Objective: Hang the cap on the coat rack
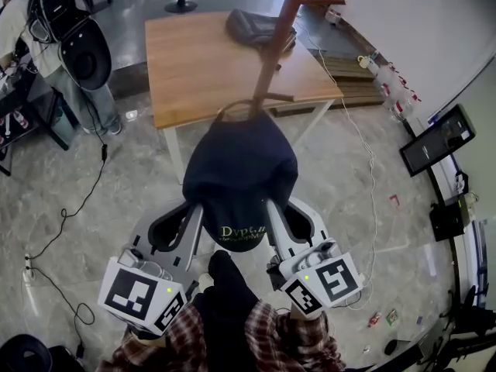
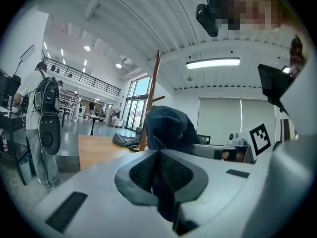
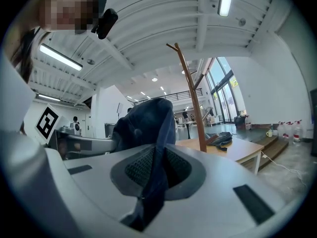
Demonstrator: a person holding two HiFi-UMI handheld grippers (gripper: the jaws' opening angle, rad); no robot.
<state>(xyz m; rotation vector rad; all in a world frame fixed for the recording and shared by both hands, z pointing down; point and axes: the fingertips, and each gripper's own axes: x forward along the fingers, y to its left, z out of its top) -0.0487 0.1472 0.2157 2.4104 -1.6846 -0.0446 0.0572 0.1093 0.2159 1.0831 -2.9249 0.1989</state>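
Note:
A dark navy cap (image 1: 240, 173) with pale lettering on its brim hangs in the air between my two grippers, just in front of the wooden coat rack (image 1: 273, 49). My left gripper (image 1: 197, 211) is shut on the cap's left edge, and its fabric (image 2: 166, 125) is pinched between the jaws (image 2: 159, 170). Over on the right edge my right gripper (image 1: 272, 210) is shut on the cloth (image 3: 146, 123) too (image 3: 156, 168). A short peg (image 1: 271, 97) of the rack sticks out just beyond the cap's strap. The rack's pole (image 3: 190, 100) rises with forked pegs at the top.
Behind the rack stands a wooden table (image 1: 194, 60) with a grey bag (image 1: 256, 25) on it. A person with a backpack (image 1: 74, 37) stands at the far left. Cables run over the stone floor (image 1: 101, 177), and a monitor (image 1: 438, 138) lies at the right.

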